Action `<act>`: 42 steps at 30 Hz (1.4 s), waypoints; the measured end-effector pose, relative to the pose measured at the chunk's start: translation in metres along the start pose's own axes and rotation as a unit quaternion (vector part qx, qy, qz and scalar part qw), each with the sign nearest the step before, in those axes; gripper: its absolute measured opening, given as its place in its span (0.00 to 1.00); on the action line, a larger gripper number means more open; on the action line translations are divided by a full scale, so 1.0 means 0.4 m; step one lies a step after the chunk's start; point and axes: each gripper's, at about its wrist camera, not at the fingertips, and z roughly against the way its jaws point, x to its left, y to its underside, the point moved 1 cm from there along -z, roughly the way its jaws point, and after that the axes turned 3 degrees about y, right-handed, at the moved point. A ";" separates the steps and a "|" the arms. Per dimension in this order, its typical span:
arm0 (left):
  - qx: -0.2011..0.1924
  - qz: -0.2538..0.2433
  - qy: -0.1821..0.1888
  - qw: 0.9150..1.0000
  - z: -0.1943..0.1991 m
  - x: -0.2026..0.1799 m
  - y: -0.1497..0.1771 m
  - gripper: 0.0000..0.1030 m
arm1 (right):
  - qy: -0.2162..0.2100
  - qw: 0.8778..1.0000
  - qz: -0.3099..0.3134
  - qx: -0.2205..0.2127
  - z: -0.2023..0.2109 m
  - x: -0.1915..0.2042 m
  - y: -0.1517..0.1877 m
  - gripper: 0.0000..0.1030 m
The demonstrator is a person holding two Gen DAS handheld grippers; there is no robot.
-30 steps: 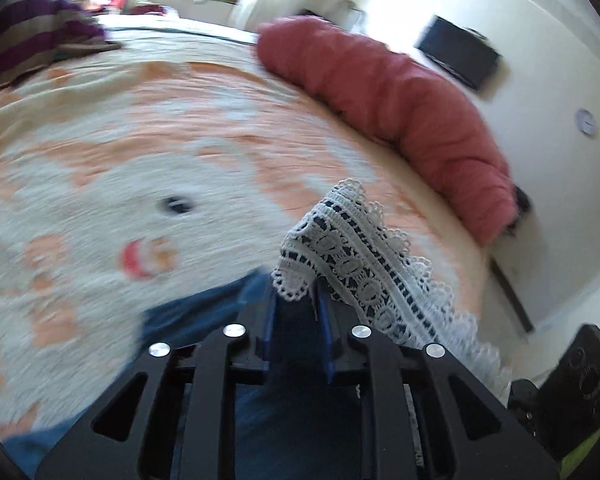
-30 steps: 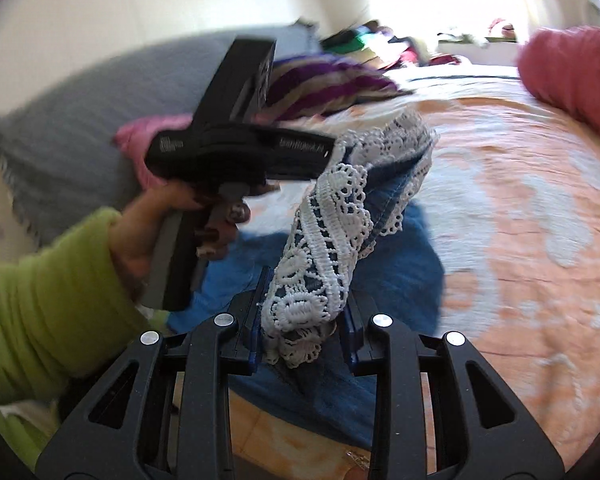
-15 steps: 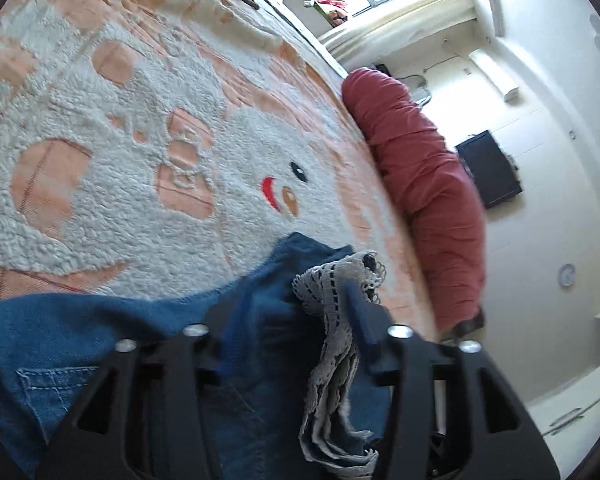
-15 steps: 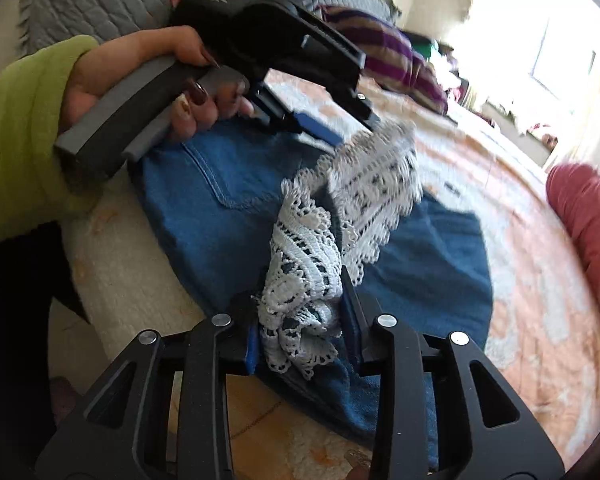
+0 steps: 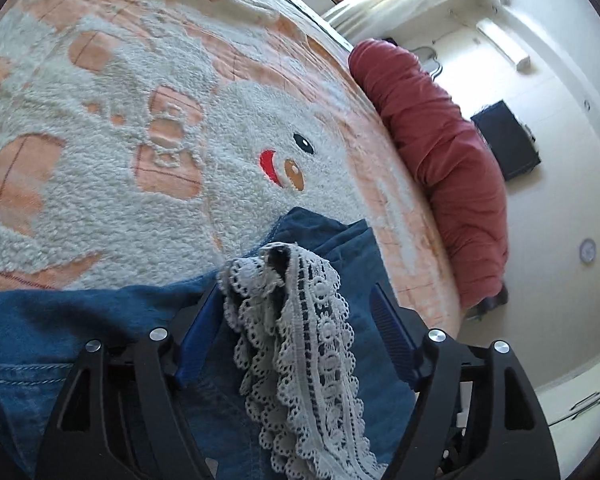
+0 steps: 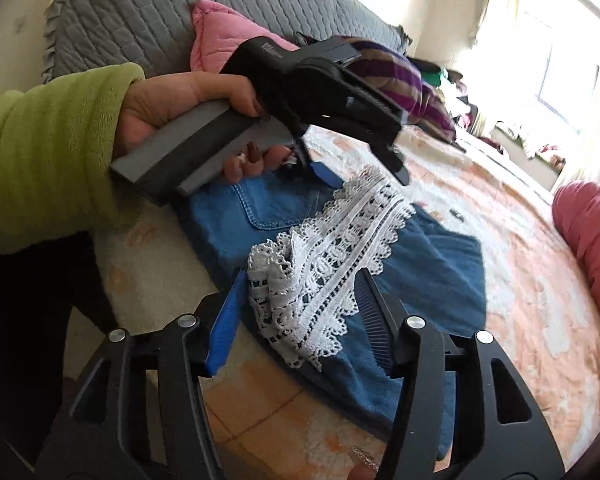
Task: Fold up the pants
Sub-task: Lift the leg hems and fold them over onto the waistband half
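Observation:
Blue denim pants (image 5: 332, 236) (image 6: 440, 264) lie folded on the orange and white blanket (image 5: 100, 152), near the bed's front edge. Their white lace hem (image 5: 312, 344) (image 6: 340, 236) rests on top of the denim. My left gripper (image 5: 296, 300) (image 6: 360, 176) hovers over one end of the lace, jaws opening, with the lace lying loose between the fingers. At the other end is my right gripper (image 6: 302, 280), also opening. The lace sits between its blue pads (image 6: 224, 320), which no longer squeeze it.
A hand in a green sleeve (image 6: 40, 140) holds the left gripper. A grey quilted pillow (image 6: 140, 12), a pink cushion (image 6: 212, 40) and a purple striped cloth (image 6: 404, 76) lie at the bed's head. A rolled red duvet (image 5: 440, 140) (image 6: 592, 232) runs along the far side.
Both grippers came down with the lace hem from mid-air onto the folded denim. Their jaws then spread and let the lace go. Both wrists rolled.

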 end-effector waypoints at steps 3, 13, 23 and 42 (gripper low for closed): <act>0.004 -0.019 -0.022 1.000 -0.019 -0.011 -0.003 0.32 | 0.000 1.000 0.013 0.004 -0.026 0.001 -0.005 0.43; -0.027 -0.042 -0.031 0.998 0.009 -0.024 -0.030 0.20 | -0.028 1.000 0.002 0.011 -0.066 0.027 -0.063 0.10; -0.037 -0.038 -0.071 0.996 0.048 0.003 -0.007 0.44 | -0.088 0.996 -0.027 0.011 -0.050 0.015 -0.044 0.33; -0.052 -0.164 -0.134 0.976 0.149 -0.196 0.244 0.33 | -0.036 0.982 -0.185 0.027 0.038 -0.236 0.033 0.34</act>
